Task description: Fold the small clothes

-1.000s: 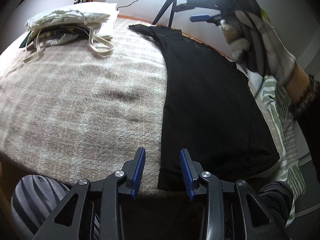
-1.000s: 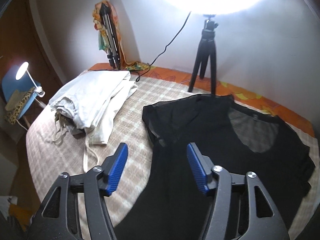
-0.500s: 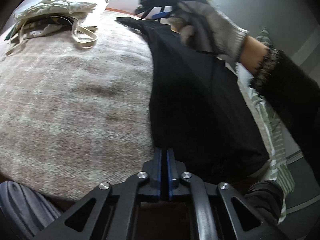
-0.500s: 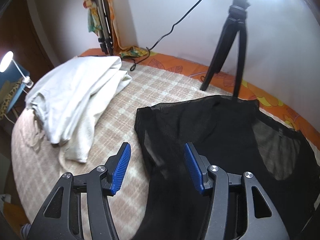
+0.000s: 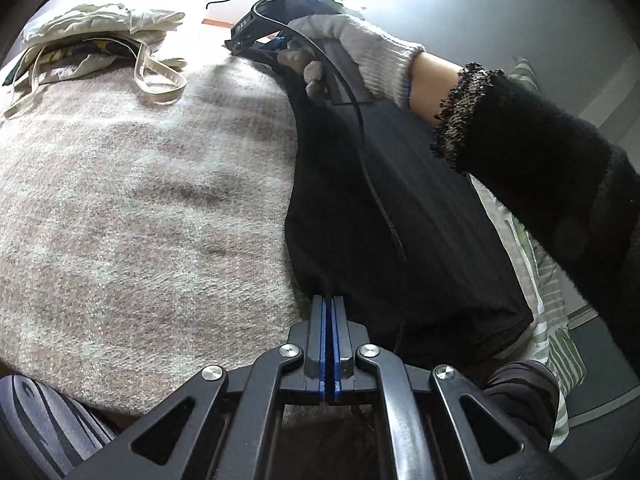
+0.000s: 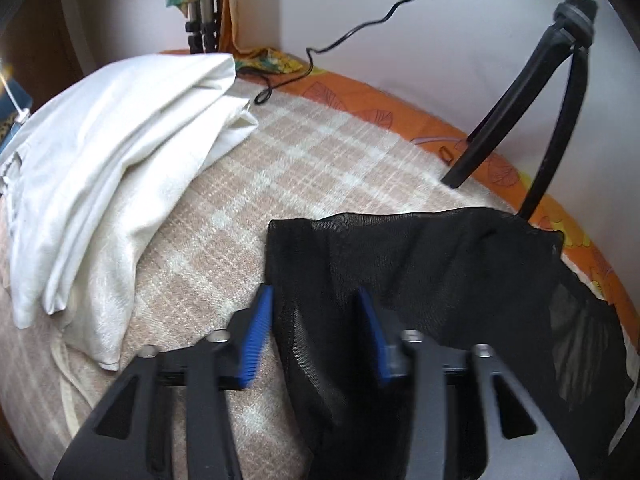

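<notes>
A black sheer garment (image 5: 400, 216) lies lengthwise on a beige checked blanket (image 5: 140, 208). My left gripper (image 5: 329, 300) is shut on the garment's near left corner at the hem. My right gripper (image 6: 316, 304) is open, its blue pads astride the garment's far left edge (image 6: 420, 264) near the sleeve. In the left wrist view the right gripper (image 5: 276, 42) shows at the far end, held by a white-gloved hand (image 5: 352, 56).
A pile of white clothes (image 6: 104, 168) lies on the blanket to the left, with straps trailing (image 5: 156, 80). A black tripod (image 6: 532, 92) stands at the far edge on an orange sheet (image 6: 400, 108). A cable (image 6: 360, 28) runs along the wall.
My left gripper closed on the garment's near corner and has since lifted it slightly. My right gripper moved down and forward over the garment's far left edge, still open.
</notes>
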